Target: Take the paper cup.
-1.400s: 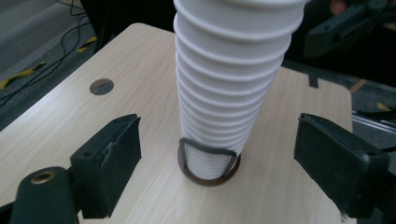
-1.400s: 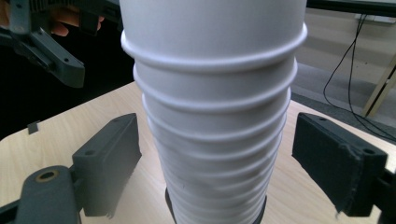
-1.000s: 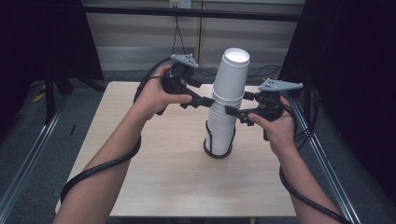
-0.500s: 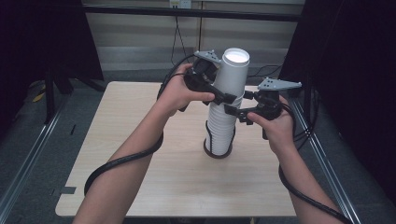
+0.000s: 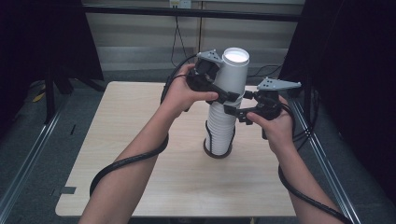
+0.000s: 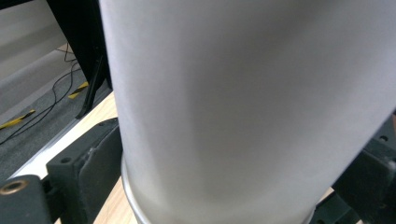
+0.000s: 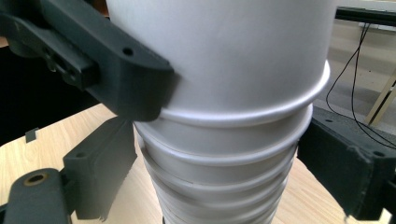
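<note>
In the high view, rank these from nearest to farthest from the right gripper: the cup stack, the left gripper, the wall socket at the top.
1. cup stack, right at the right gripper tips.
2. left gripper, just above, on the top cup.
3. wall socket, far behind the table.

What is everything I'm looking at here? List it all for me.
stack of paper cups: one stack, white, upside down, standing at the table's middle on a dark round base.
top cup: one, white, uppermost on the stack, between the left tongs' jaws.
table: one, light wood.
floor rails: metal, on grey floor either side of the table.
cables on the floor: black, behind the table.
left tongs: one pair, black, jaws around the top cup, just been closing.
right tongs: one pair, black, jaws either side of the stack lower down.
forearms: two, bare, entering from below.
</note>
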